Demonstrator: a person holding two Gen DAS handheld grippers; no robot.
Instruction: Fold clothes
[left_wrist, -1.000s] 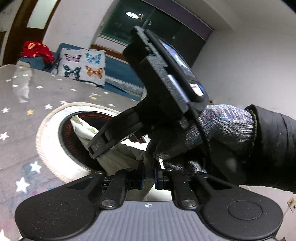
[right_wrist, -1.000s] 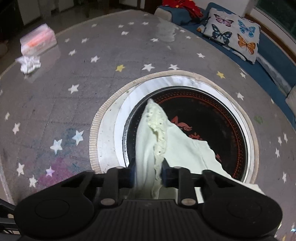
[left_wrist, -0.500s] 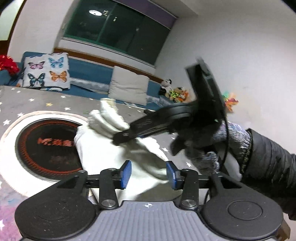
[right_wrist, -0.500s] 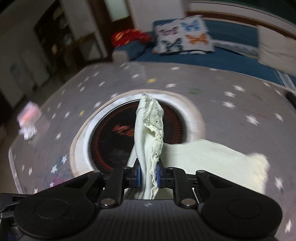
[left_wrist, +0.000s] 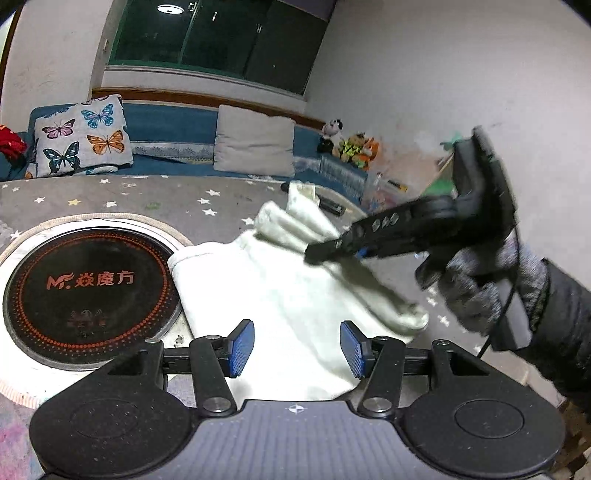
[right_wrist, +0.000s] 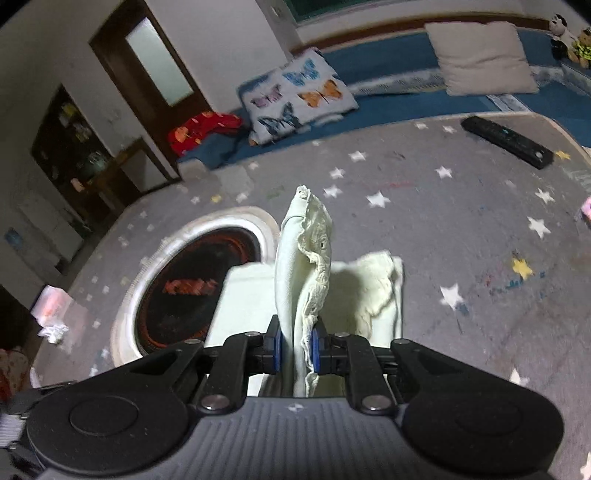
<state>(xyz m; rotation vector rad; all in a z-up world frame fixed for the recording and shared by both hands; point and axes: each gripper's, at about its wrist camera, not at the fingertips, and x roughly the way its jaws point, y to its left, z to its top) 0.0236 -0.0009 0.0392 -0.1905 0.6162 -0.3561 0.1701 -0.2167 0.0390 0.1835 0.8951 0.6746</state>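
Where right tongs pinch garment, hem hidden.

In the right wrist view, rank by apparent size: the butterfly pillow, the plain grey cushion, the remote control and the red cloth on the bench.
1. butterfly pillow and plain grey cushion: look about equal, so unranked.
2. red cloth and remote control: close; fisheye distortion and differing distance make it unsure.
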